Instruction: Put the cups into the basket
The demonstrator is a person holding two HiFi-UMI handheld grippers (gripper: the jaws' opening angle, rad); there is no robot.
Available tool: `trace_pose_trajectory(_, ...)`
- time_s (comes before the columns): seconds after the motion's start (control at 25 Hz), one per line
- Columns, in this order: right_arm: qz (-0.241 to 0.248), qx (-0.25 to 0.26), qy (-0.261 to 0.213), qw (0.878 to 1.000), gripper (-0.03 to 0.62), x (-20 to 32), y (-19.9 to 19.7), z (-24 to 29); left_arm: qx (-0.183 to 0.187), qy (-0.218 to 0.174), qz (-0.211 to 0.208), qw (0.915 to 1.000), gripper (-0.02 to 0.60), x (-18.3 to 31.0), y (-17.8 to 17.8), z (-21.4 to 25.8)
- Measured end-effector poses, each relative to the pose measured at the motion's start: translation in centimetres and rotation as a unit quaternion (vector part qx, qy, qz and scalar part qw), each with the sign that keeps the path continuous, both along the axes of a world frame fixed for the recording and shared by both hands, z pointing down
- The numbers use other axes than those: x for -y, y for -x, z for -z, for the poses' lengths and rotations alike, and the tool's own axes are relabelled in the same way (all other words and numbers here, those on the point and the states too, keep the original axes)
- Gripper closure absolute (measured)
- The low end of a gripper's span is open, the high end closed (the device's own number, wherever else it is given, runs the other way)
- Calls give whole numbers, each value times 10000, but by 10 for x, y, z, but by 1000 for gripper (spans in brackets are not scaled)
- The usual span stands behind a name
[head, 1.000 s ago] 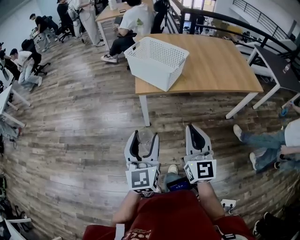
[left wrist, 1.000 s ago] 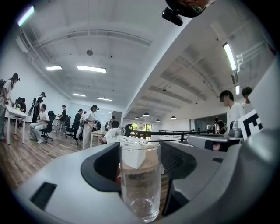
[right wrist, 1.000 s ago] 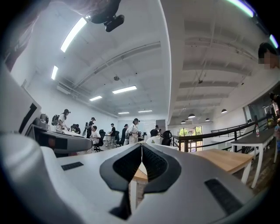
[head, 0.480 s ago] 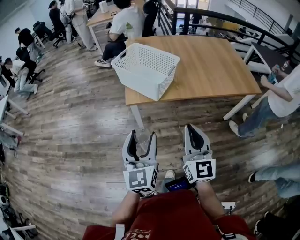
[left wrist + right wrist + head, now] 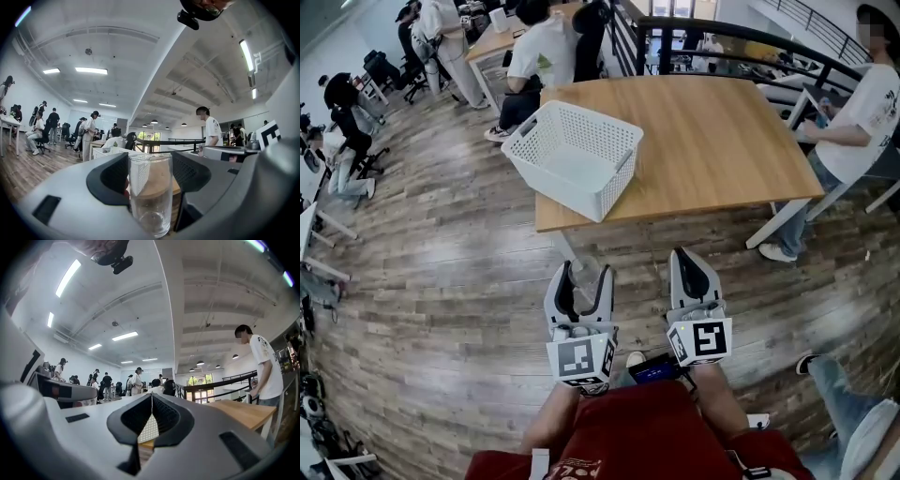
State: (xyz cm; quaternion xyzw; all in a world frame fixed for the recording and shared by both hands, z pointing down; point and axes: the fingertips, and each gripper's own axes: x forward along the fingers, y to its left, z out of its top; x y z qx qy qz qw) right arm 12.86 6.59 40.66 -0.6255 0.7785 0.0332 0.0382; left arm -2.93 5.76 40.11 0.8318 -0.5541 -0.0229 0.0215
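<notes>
My left gripper (image 5: 586, 278) is shut on a clear glass cup (image 5: 150, 194), which stands upright between its pads (image 5: 112, 185); in the head view the cup (image 5: 587, 279) shows faintly between the jaws. To its right my right gripper (image 5: 695, 270) is shut, its jaws meeting with nothing between them (image 5: 151, 420). Both are held level over the wooden floor, short of the table. The white perforated basket (image 5: 573, 157) sits on the near left corner of the wooden table (image 5: 722, 141), ahead of both grippers; it also shows beyond the cup (image 5: 110, 152).
A person in a white shirt (image 5: 862, 112) stands at the table's right end. Another person (image 5: 534, 52) sits at the far left corner, and several more sit and stand along the left. A black railing (image 5: 722, 37) runs behind the table. Table legs (image 5: 773, 225) reach the floor.
The table and basket have come nearer and lower in the head view as both grippers moved toward them. A person has walked up to the table's right end. The left grip on the cup is unchanged.
</notes>
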Motion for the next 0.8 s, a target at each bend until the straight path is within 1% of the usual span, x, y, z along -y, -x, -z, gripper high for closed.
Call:
trace_pose_trajectory(0.16, 25, 30, -26, 10000, 583, 17, -19, -2, 37, -16, 61, 10000, 295, 16, -16, -1)
trace_pose_trajectory(0.36, 157, 66, -24, 9999, 583, 33, -31, -3, 58, -9, 209, 9998, 295, 26, -27, 0)
trace_pose_trajectory(0.6, 344, 106, -46, 9993, 583, 50, -26, -3, 82, 22, 331, 9994, 295, 35, -27, 0)
trace_pose_trajectory(0.8, 381, 88, -72, 9992, 583, 61, -16, -4, 70, -37, 334, 9994, 295, 43, -20, 0)
